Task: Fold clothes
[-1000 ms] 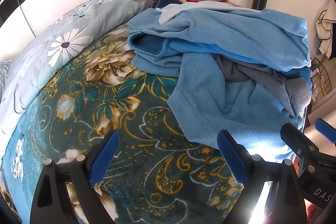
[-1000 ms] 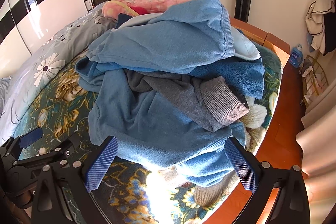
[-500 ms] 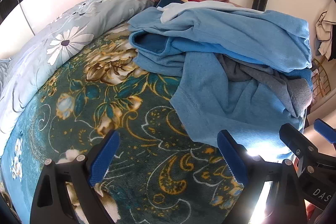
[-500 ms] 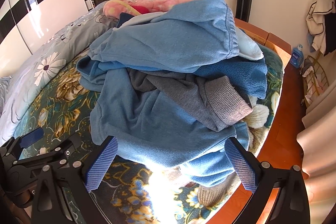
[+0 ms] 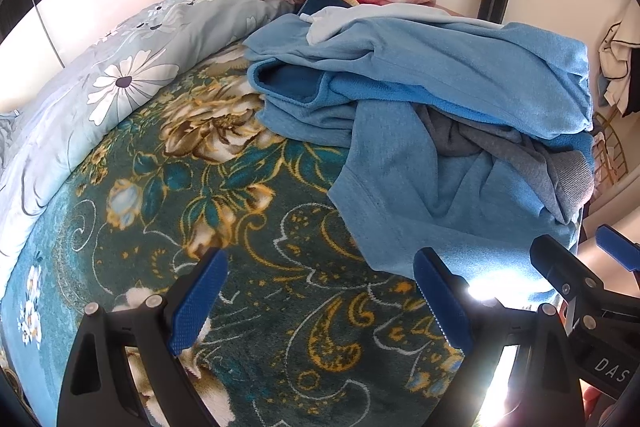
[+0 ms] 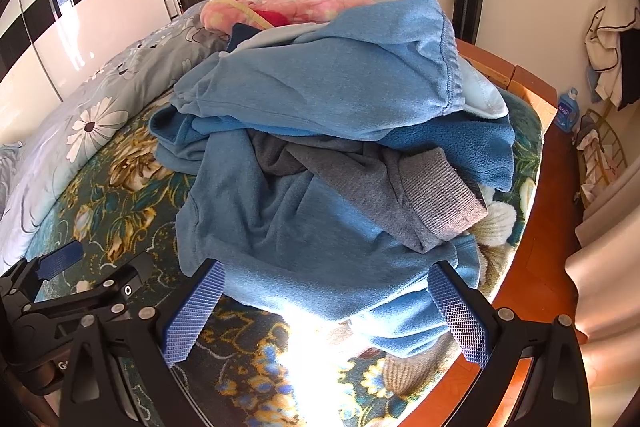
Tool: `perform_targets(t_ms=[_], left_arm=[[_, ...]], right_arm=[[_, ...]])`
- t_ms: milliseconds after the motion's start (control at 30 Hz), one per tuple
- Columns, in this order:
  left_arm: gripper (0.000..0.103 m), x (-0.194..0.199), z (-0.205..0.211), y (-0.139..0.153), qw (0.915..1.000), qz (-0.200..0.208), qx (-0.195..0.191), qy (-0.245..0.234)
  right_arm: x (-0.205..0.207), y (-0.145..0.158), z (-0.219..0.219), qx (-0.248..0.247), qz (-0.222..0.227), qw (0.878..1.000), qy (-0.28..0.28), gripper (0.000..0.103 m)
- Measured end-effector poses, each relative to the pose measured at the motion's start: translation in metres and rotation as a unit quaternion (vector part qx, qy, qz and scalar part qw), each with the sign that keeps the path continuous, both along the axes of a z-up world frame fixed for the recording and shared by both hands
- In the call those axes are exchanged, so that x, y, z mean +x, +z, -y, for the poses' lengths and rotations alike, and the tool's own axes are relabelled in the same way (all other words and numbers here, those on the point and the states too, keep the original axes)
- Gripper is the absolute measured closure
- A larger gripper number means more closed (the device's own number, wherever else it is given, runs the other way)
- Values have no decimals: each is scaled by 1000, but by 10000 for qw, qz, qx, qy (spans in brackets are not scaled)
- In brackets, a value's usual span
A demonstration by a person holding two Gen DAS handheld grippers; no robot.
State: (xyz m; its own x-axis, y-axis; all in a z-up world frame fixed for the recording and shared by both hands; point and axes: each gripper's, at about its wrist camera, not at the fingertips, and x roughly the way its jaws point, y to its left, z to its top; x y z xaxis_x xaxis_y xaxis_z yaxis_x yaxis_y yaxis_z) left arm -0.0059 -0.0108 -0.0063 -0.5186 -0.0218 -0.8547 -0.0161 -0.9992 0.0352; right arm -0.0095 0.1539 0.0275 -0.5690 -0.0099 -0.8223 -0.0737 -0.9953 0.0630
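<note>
Left tool (image 5: 320, 301): fingers spread wide, nothing between the blue pads; it hangs over the bare floral blanket (image 5: 192, 187), just short of the near hem of the clothes pile.
Right tool (image 6: 326, 311): jaws likewise wide apart and holding nothing; the near edge of the pile lies between its fingertips, but whether the pads touch the cloth cannot be told.
Clothes pile (image 6: 320, 147): a loose heap on the bed near its right edge, unfolded.
Top layer: a light blue garment (image 6: 328, 83) with a stitched hem draped across the heap.
Middle: a grey garment (image 6: 384, 187) with a ribbed cuff lying toward the bed's right edge, half tucked under the top layer.
Bottom: a mid-blue fleece piece (image 5: 432, 195) spread toward both tools.
Bed's far end: a pink quilt (image 6: 288, 1) bunched behind the pile.
Bed's left side: a pale floral duvet (image 5: 132, 67) rolled along the edge.
Right of the bed: a wooden bed frame (image 6: 536, 227), with a blue bottle (image 6: 567, 109) near its far corner.
</note>
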Motion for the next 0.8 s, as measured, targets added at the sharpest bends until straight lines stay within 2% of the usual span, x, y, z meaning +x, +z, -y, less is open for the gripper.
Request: perform_targets(t_ms=[800], left_arm=[[8, -1, 2, 2, 9998, 73, 185, -22]], right_arm=[[2, 3, -2, 20, -33, 10000, -9, 0]])
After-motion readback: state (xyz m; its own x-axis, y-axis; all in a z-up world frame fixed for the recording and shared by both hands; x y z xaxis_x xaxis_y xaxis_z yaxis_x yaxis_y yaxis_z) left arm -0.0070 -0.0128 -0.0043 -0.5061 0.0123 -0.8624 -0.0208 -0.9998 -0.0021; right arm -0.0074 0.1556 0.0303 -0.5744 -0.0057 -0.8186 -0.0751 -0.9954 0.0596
